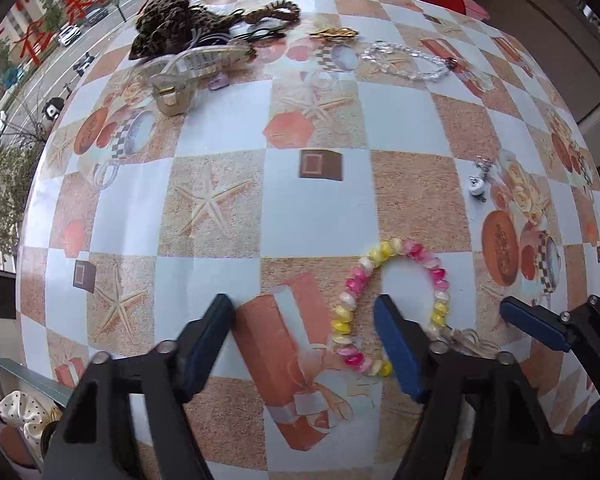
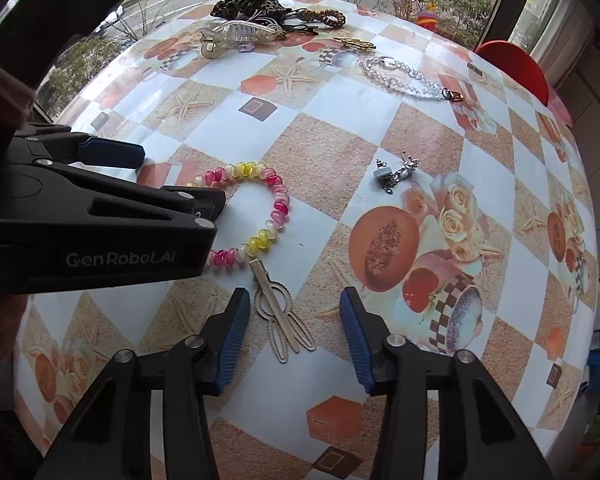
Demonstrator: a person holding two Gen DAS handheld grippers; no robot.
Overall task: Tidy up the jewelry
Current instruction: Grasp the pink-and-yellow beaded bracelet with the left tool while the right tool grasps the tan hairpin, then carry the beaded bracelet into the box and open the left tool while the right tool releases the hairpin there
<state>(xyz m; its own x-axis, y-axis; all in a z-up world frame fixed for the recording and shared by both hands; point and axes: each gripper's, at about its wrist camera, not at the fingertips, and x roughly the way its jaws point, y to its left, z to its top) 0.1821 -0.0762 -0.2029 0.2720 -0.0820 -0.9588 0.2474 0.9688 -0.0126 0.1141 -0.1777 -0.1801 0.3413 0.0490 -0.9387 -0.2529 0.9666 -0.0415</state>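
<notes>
Left wrist view: the left gripper (image 1: 304,344) points down at the checked tablecloth (image 1: 312,208), its blue pads apart and pressing on nothing. The pink and yellow coil bracelet (image 1: 384,304) lies flat on the cloth; its left side sits in the gap between the pads, while the right-hand pad stands inside the loop. One blue pad of the right gripper (image 1: 534,326) shows at the right edge, just beside the bracelet. A small silver earring (image 1: 478,184) lies apart further up the cloth. At the far edge sit a clear hair claw (image 1: 196,68), a brown scrunchie (image 1: 164,26) and a clear bead bracelet (image 1: 406,60). A box with a white dotted scrunchie (image 1: 22,412) shows at the lower left corner.

Right wrist view: the right gripper (image 2: 294,340) is partly open and holds nothing; the pads do not touch the silver hair clip (image 2: 278,312), which lies on the cloth between them, nearer the left pad. The clip's narrow end touches the coil bracelet. The left gripper reaches in from the left, over the bracelet's left side
</notes>
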